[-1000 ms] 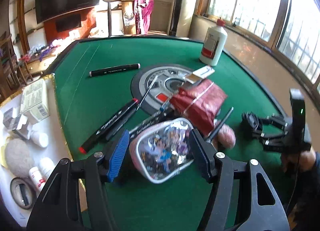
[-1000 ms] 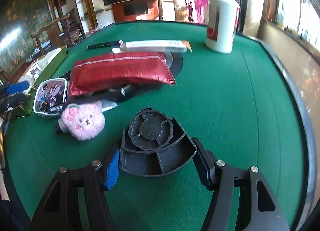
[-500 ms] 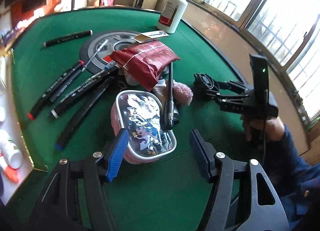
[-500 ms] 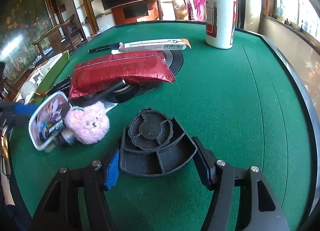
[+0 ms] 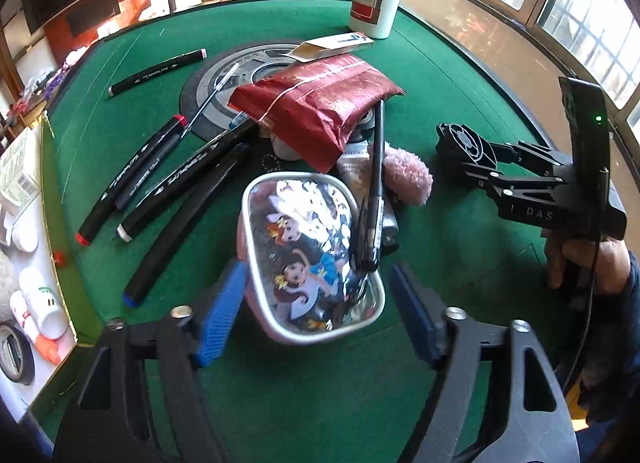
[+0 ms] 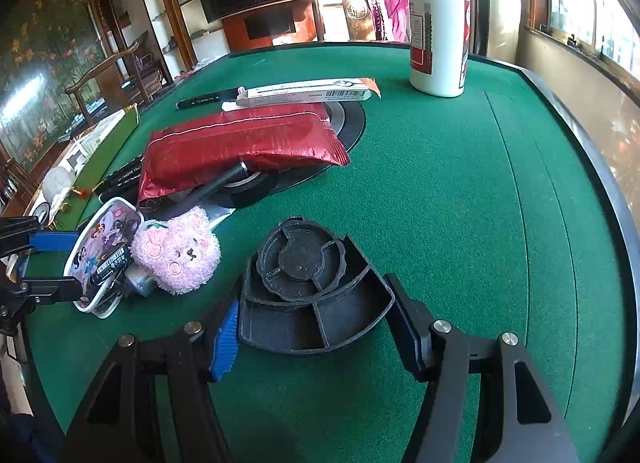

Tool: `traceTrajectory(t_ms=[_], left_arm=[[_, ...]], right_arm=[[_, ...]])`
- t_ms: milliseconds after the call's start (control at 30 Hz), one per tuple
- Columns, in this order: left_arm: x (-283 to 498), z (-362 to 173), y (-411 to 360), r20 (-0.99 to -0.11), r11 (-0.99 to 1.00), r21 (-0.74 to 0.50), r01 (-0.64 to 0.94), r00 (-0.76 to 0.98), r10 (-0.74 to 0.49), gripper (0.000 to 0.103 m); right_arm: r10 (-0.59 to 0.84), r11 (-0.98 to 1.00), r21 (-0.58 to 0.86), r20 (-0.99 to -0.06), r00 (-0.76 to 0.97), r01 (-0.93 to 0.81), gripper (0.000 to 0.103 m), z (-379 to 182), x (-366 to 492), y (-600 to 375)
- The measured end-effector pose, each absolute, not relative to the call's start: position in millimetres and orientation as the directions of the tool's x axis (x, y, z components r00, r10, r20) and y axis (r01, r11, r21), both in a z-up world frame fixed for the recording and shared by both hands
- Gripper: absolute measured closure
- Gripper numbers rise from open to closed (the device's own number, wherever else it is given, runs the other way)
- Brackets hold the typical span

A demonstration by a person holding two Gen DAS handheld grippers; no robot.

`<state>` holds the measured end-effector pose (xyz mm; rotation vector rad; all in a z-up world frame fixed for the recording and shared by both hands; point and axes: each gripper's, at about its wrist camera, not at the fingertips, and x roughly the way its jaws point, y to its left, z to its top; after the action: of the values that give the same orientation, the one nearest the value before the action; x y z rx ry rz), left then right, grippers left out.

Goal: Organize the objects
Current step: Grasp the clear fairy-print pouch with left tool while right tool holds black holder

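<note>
A cartoon-printed tin (image 5: 308,247) sits tilted between the jaws of my left gripper (image 5: 318,303), which are opening; the right pad stands clear of the tin. A black pen (image 5: 376,191) lies across the tin's right edge. In the right wrist view the tin (image 6: 104,239) leans beside a pink plush bear (image 6: 176,251), with the left gripper (image 6: 60,263) around it. My right gripper (image 6: 314,327) is shut on a black divided tray piece (image 6: 304,287), both pads against its sides. A red foil packet (image 5: 320,103) rests over the pile behind.
Several black markers (image 5: 136,179) lie left of the tin on the green felt table (image 6: 460,203). A round grey disc (image 5: 208,91), a long white box (image 6: 308,93) and a white bottle (image 6: 438,27) stand farther back. Small bottles lie off the left edge (image 5: 40,299).
The left gripper carried the tin nearer, beside the plush, and a black pen came to rest on it; its jaws have now widened off the tin. The right gripper kept still with the tray.
</note>
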<state>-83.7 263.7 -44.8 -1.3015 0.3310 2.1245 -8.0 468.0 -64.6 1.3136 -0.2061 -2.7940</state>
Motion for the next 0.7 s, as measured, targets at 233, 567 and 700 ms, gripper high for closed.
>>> traceTrajectory(t_ms=[233, 567, 700], left_arm=[[-105, -68, 271, -0.899, -0.798, -0.122, -0.590, -0.276, 0.342, 0.016], [-82, -70, 268, -0.858, -0.812, -0.011, -0.583, -0.412, 0.307, 0.021], [-64, -54, 251, -0.817, -0.822, -0.004, -0.570, -0.472, 0.332, 0.020]], right_arm=[[-0.115, -0.986, 0.166, -0.757, -0.643, -0.019, 0.038, -64, -8, 470], [-0.117, -0.985, 0.170, -0.756, -0.644, -0.021, 0.038, -64, -8, 470], [-0.123, -0.983, 0.181, -0.752, -0.648, -0.025, 0.038, -63, -7, 470]])
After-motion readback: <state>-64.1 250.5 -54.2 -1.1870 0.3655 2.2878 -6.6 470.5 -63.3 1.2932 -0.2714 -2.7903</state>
